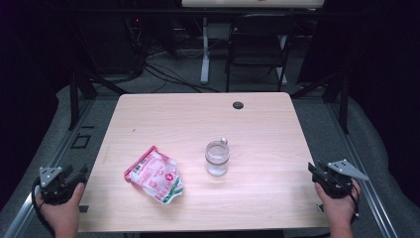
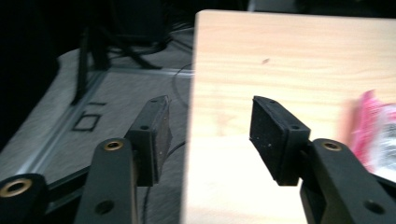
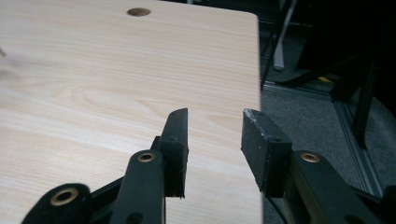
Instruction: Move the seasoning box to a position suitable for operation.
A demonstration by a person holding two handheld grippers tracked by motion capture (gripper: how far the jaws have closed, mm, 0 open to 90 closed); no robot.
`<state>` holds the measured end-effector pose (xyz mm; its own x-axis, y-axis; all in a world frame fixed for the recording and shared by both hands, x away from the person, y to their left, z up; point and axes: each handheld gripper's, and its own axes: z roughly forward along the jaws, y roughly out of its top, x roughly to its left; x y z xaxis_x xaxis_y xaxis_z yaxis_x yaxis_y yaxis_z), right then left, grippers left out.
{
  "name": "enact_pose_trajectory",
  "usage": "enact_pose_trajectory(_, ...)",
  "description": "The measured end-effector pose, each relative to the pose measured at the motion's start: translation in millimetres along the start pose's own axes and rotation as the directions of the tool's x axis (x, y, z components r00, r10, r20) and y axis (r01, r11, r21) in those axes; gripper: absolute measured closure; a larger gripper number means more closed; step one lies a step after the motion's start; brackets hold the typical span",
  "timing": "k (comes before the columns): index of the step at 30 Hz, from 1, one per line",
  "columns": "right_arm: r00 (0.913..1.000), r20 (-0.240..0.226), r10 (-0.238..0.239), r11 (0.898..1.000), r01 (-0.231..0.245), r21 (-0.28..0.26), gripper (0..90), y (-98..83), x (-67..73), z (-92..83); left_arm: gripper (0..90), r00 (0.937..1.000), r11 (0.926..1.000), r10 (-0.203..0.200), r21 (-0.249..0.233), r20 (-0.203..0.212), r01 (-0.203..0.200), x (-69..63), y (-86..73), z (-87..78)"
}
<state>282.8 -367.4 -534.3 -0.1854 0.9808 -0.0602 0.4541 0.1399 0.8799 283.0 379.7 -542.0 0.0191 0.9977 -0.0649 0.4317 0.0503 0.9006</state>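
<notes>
Light wood table: pink-white snack pouch lying flat, clear lidded jar upright near it

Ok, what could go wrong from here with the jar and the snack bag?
1. The clear jar stands upright mid-table, lid apparently loose on its rim; a sideways nudge from either gripper could tip it or knock the lid off.
2. The pink snack bag lies flat and looks slippery, so the left gripper may slide off it.
3. Both grippers hang at the table edges; a low approach could clip the edge.
</notes>
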Motion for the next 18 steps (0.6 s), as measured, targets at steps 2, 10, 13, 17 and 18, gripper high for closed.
enact_pose_trajectory(2, 0.9986, -0.028, -0.045, 0.999, 0.045, 0.002, 61.1, 2.9, 8.2, 5.3, 49.8, 0.9996, 1.0, 0.007, 0.004, 0.029, -0.007, -7.9, 1.2, 1.7)
enact_pose_trajectory(10, 0.9847, -0.127, -0.12, 0.992, 0.122, 0.011, 63.2, 15.9, 37.8, 24.2, 58.2, 0.9871, 0.9969, 0.058, 0.044, 0.149, -0.065, -38.5, -0.2, 0.1)
enact_pose_trajectory(13, 0.9744, -0.192, -0.118, 0.992, 0.122, 0.013, 64.7, 23.0, 51.2, 32.2, 58.7, 0.9779, 0.9973, 0.059, 0.031, 0.201, -0.066, -42.6, -3.4, -0.7)
enact_pose_trajectory(17, 0.9371, -0.318, -0.143, 0.987, 0.161, 0.03, 70.5, 36.5, 80.3, 51.9, 59.3, 0.9698, 0.9943, 0.083, 0.045, 0.229, -0.096, -45.2, -6.7, -6.7)
enact_pose_trajectory(18, 0.9279, -0.341, -0.151, 0.985, 0.17, 0.026, 70.1, 39.5, 87.4, 57.5, 59.5, 0.9695, 0.9934, 0.093, 0.045, 0.227, -0.106, -45.0, -6.9, -8.1)
